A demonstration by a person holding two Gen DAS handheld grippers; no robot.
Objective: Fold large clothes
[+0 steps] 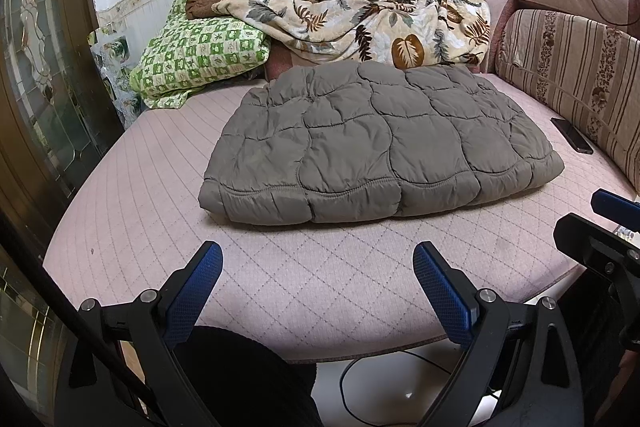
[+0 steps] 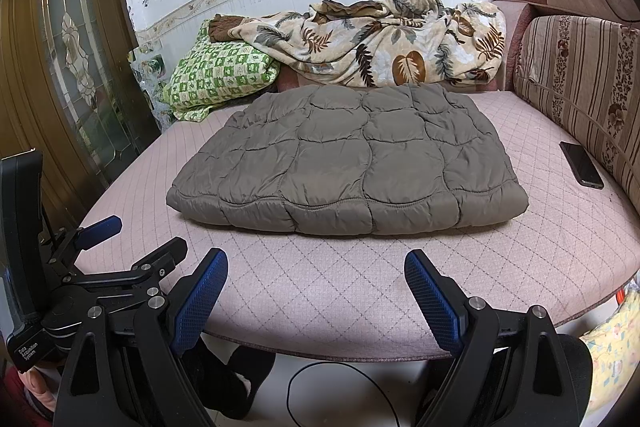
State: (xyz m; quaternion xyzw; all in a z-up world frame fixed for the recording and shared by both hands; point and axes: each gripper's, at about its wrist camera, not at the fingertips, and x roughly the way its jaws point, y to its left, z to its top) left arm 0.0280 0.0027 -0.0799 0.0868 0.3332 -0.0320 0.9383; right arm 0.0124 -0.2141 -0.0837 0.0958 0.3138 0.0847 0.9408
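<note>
Grey-brown quilted nylon — the puffer jacket (image 1: 376, 143) lies as a compact rectangle in the middle of the pink quilted mattress cover (image 1: 280, 291), its stitched hem edge nearest the cameras. It looks already folded at least once; judged from the thick, layered near edge, the fold is at or near its end.

Both tongs are released. The left gripper (image 1: 318, 291) and the right gripper (image 2: 316, 295) hang on the near side of the jacket, apart from it, jaws spread wide, nothing between the blue textured pads.

If another fold is wanted: pinch the two near corners through all layers, lift together, carry level toward the far edge. The fill is lofty and the shell slick, so layers will likely slide — bite deep, then press flat to push air out.

Beyond the jacket: a leaf-print fleece blanket (image 1: 384, 19), rumpled, touching or just behind its far edge. Left of the jacket, a green checked pillow (image 1: 200, 55). Right of the jacket, a dark phone (image 2: 582, 165) flat beside a striped cushion (image 2: 584, 75).
</note>
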